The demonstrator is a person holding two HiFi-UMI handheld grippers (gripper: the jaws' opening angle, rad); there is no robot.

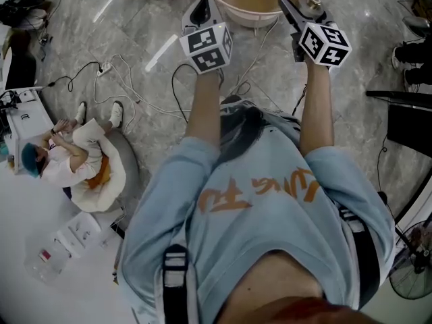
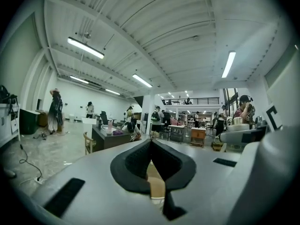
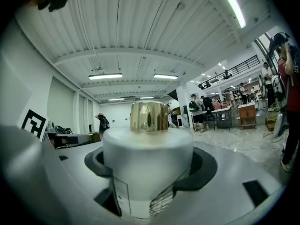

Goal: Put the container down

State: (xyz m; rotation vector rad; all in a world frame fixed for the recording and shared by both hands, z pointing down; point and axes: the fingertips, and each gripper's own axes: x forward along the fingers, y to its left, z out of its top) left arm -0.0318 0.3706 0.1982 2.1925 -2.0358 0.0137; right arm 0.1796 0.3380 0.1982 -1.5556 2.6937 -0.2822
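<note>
– Blue shirt [image 1: 270, 201] fills the foreground. Beyond it?
– Both forearms [image 1: 202, 106] level above the floor [image 1: 135, 19].
– Right gripper [image 1: 298, 9]?
– Fingers [image 3: 205, 167] spread wide, clamping the white, gold-capped container [image 3: 147, 163], aloft beside the bowl [image 1: 233, 17]; its label [image 3: 117, 191] shows only in that gripper's view.
– Left gripper [image 2: 151, 144]?
– Fingers pinched on the bowl's tan edge; overhead cannot confirm.
</note>
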